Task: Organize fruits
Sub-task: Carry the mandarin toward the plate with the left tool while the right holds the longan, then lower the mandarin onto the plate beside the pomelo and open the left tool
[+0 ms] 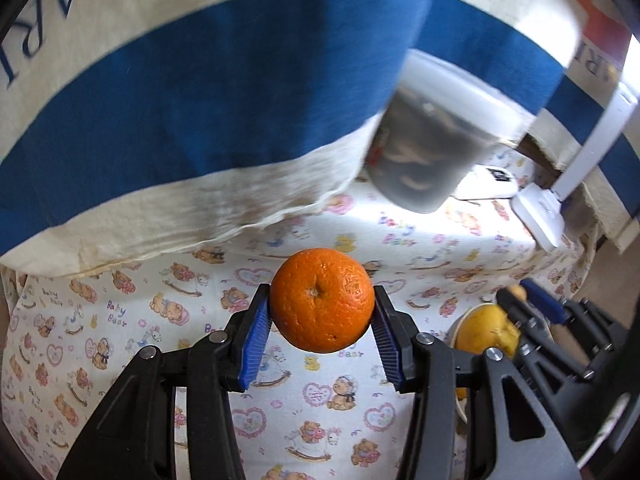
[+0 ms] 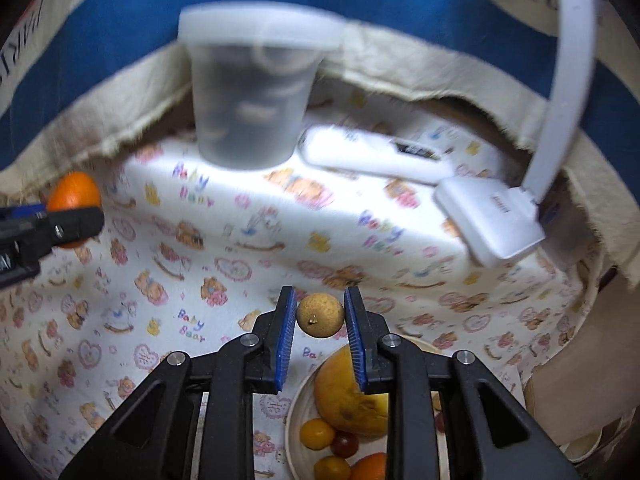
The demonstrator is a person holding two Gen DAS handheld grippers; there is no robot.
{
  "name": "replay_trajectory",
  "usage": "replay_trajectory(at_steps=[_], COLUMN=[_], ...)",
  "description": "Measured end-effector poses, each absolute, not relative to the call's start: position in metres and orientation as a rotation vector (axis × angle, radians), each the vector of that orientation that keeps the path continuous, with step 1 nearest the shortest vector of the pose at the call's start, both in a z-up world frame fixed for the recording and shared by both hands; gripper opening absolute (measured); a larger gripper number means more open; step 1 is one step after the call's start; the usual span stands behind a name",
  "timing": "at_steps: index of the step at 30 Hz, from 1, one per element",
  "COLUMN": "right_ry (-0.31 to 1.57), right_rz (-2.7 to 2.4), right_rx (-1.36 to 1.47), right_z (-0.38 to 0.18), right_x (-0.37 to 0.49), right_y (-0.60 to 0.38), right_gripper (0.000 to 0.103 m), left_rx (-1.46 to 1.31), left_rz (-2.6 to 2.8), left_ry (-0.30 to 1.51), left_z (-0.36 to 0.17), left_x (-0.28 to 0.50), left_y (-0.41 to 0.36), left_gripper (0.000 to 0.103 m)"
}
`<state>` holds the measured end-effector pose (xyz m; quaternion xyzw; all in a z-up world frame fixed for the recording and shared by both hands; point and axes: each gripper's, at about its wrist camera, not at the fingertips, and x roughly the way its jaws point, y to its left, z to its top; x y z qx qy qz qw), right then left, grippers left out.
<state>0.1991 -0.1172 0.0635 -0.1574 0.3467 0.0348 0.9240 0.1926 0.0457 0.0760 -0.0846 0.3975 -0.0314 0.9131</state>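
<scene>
My left gripper (image 1: 322,312) is shut on an orange (image 1: 322,299) and holds it above the teddy-bear tablecloth (image 1: 120,320). It also shows at the left edge of the right wrist view, where the orange (image 2: 76,194) sits in the black jaws. My right gripper (image 2: 320,316) is shut on a small round tan fruit (image 2: 320,315), held above a pale bowl (image 2: 298,412). The bowl holds a large yellow fruit (image 2: 344,396), small yellow and dark red tomatoes and an orange piece. The right gripper (image 1: 532,300) and yellow fruit (image 1: 484,332) show at right in the left wrist view.
A clear lidded plastic tub (image 2: 256,92) stands at the back. A white remote (image 2: 376,156) and a white lamp base (image 2: 492,216) with its arm lie to the right. A blue and cream cloth bag (image 1: 180,100) hangs behind the table.
</scene>
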Motion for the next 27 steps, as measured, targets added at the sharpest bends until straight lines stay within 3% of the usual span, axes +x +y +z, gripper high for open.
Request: replay_trajectory(at_steps=[14,27], right_ry=[0.587,0.726], right_rz=[0.023,-0.044], right_rx=[-0.216,-0.156], right_z=[0.131,0.098], right_x=[0.146,0.15], right_y=[-0.16,-0.221], right_gripper=[0.026,0.026], left_rx=[-0.02,0.034], left_rz=[-0.227,-0.447], left_ry=[0.819,0.971], left_z=[0.076,0.033], left_x=[0.176,0.171], left_y=[-0.037,-0.11], left_gripper=[0.047,0.047])
